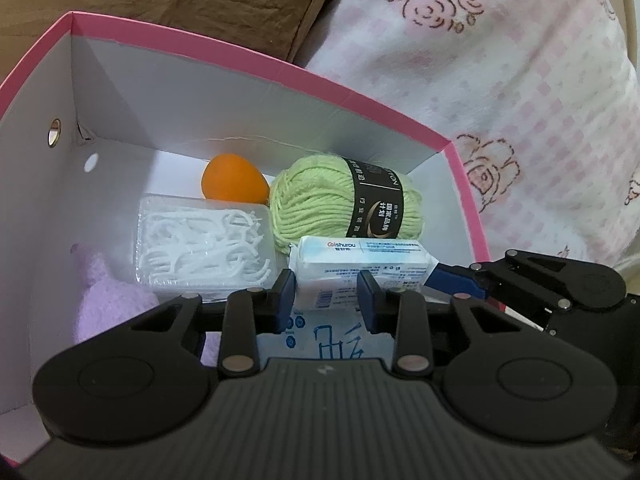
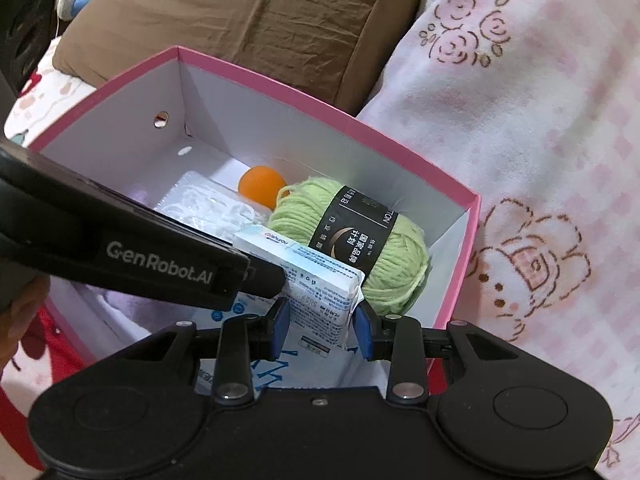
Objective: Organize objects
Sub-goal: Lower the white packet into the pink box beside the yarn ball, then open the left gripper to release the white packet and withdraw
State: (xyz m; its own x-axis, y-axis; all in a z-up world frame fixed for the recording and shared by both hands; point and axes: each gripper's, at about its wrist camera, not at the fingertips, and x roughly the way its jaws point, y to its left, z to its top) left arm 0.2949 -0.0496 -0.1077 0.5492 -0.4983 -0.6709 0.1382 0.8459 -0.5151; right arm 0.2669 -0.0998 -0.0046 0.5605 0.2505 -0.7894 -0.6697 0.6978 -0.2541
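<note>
A pink box with white inside walls holds an orange ball, a green yarn ball, a clear case of floss picks, a lilac knitted piece and a flat packet with blue writing. A white and blue tissue pack sits between both grippers inside the box. My left gripper has its pads on the pack's sides. My right gripper also has its pads on the pack from the other end. The box, yarn and ball show in the right wrist view.
The box rests on a bed with a pink and white rose-print blanket. A brown pillow lies behind the box. The left gripper's black body crosses the box's left side in the right wrist view.
</note>
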